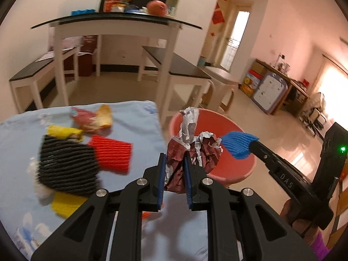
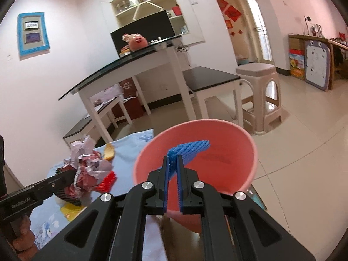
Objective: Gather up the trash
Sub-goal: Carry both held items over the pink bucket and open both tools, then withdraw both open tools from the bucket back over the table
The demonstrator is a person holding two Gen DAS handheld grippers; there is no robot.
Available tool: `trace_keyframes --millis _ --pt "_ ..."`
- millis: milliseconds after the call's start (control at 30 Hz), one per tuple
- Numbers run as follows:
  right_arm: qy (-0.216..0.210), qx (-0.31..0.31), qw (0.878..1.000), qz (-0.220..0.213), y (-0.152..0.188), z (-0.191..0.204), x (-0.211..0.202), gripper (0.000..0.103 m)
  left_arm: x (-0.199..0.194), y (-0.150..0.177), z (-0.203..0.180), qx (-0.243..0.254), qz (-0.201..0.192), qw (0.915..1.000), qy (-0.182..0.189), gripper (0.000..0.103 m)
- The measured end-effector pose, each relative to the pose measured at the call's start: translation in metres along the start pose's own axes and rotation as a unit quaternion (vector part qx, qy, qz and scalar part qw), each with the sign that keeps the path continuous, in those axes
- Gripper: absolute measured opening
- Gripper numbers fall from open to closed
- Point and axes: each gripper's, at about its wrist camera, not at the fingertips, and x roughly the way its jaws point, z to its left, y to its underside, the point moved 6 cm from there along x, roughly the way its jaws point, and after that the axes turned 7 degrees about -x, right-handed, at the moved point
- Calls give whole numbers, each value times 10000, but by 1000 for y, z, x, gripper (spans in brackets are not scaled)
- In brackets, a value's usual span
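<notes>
My left gripper (image 1: 175, 159) is shut on a crumpled maroon and white paper wrapper (image 1: 193, 152), held above the table's right edge beside the pink bin (image 1: 237, 169). My right gripper (image 2: 173, 159) is shut on a blue foam net (image 2: 189, 151), held over the mouth of the pink bin (image 2: 239, 152). The blue net also shows in the left wrist view (image 1: 238, 144). The paper wrapper shows in the right wrist view (image 2: 87, 165). More trash lies on the blue cloth (image 1: 134, 117): a black foam net (image 1: 67, 165), a red foam net (image 1: 112, 152), yellow pieces (image 1: 65, 131) and a torn wrapper (image 1: 91, 117).
A white table with a dark top (image 1: 113, 25) and dark-topped benches (image 1: 174, 63) stand behind. A beige plastic stool (image 2: 258, 95) stands beyond the bin on the tiled floor. Shelves with boxes (image 1: 280, 87) line the right wall.
</notes>
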Motion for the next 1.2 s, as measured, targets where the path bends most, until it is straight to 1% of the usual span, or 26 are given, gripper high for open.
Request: trace_keyframes --millis 167,333,500,600,633,700,733,767,800,833,867,900,1200 --pt "51 87 9997 225 8 -17 16 6 37 0 -23 137 243 9996 110 16" --pt "118 67 9990 415 15 -26 28 7 68 4 -35 183 490 9986 85 16" --pt "150 114 9986 497 18 -35 37 7 87 7 -35 198 616 9979 -28 16" --pt "108 144 9985 515 20 -38 40 8 91 7 -35 218 565 9982 -49 16" --pt "95 144 9985 517 20 -38 41 10 93 6 -35 220 574 9981 -40 18" --pt "84 144 9984 537 21 -38 42 19 95 6 -36 179 607 9980 -27 20" --pt "78 143 9984 545 21 -38 43 23 97 6 -37 155 629 9979 -17 23" --pt "73 145 9984 538 20 -39 43 30 98 6 -37 112 666 9977 7 26" --pt "78 147 9985 522 20 -40 42 33 99 5 -37 82 681 9976 20 29" --pt "77 146 9986 505 19 -39 41 34 99 5 -36 52 685 9976 24 36" --pt "74 146 9986 495 19 -40 41 36 98 4 -36 22 665 9978 49 40" --pt "76 147 9987 488 19 -40 40 38 97 3 -36 4 635 9979 90 40" --pt "77 111 9990 415 17 -33 29 41 78 -3 -35 -26 430 9989 165 41"
